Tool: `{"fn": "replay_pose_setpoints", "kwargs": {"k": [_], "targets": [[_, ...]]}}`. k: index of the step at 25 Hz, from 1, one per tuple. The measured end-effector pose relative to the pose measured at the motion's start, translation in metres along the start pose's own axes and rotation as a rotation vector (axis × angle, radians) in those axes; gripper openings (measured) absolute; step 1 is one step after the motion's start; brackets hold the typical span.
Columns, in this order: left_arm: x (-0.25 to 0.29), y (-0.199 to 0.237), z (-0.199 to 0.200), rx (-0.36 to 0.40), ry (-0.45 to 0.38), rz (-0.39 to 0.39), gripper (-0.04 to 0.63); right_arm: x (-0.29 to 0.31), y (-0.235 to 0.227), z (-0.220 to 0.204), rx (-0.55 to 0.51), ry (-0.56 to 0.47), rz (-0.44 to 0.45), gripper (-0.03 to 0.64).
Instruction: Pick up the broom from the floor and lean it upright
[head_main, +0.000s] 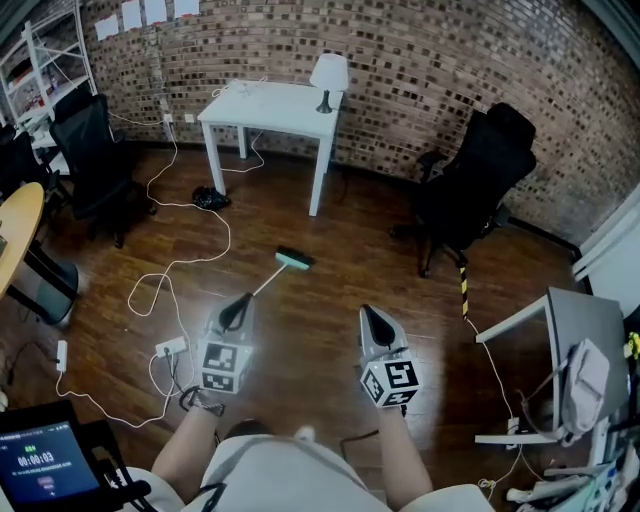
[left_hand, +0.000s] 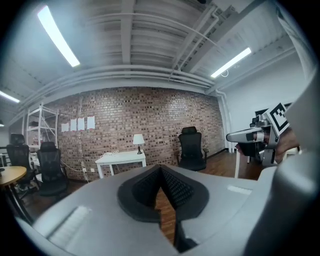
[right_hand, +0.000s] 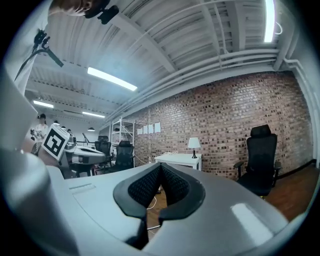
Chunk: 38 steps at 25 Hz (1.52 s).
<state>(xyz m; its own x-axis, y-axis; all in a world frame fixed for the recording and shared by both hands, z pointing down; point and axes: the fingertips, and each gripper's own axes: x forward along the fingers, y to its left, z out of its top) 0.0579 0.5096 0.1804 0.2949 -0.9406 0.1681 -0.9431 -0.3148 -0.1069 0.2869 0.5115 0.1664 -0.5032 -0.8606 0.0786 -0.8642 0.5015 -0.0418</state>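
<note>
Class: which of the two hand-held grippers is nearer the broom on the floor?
The left hand-held gripper: the broom lies with its handle running toward that gripper's tip, while the right hand-held gripper is off to one side.

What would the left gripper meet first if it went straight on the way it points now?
Probably the broom: in the head view its handle lies on the floor just ahead of the left gripper, in line with it. Height is unclear, so it may pass above.
</note>
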Motion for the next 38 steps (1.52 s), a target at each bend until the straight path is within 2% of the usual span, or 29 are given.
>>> {"fn": "replay_pose_setpoints", "kwargs": {"k": [7, 13, 19, 23, 29, 33, 38], "targets": [[0.011, -0.012, -0.012, -0.016, 0.02, 0.049, -0.005, 0.004, -0.032, -0.007, -0.003, 0.009, 0.038, 0.012], [0.057, -0.005, -0.019, -0.018, 0.025, 0.038, -0.005, 0.052, -0.048, -0.016, 0.009, 0.01, 0.053, 0.014], [0.129, 0.045, -0.02, -0.01, 0.015, 0.013, -0.005, 0.132, -0.062, -0.018, 0.01, -0.005, 0.035, 0.013], [0.177, 0.087, -0.015, -0.02, 0.022, -0.003, -0.005, 0.192, -0.072, -0.017, 0.017, 0.022, 0.017, 0.014], [0.245, 0.141, -0.006, -0.024, 0.007, -0.065, -0.004, 0.278, -0.079, -0.001, -0.011, 0.039, -0.011, 0.014], [0.255, 0.151, 0.005, -0.027, -0.027, -0.074, -0.005, 0.297, -0.079, 0.016, -0.034, 0.006, 0.014, 0.014], [0.274, 0.157, 0.014, -0.02, -0.03, -0.05, -0.005, 0.322, -0.082, 0.023, -0.038, -0.002, 0.04, 0.014]]}}
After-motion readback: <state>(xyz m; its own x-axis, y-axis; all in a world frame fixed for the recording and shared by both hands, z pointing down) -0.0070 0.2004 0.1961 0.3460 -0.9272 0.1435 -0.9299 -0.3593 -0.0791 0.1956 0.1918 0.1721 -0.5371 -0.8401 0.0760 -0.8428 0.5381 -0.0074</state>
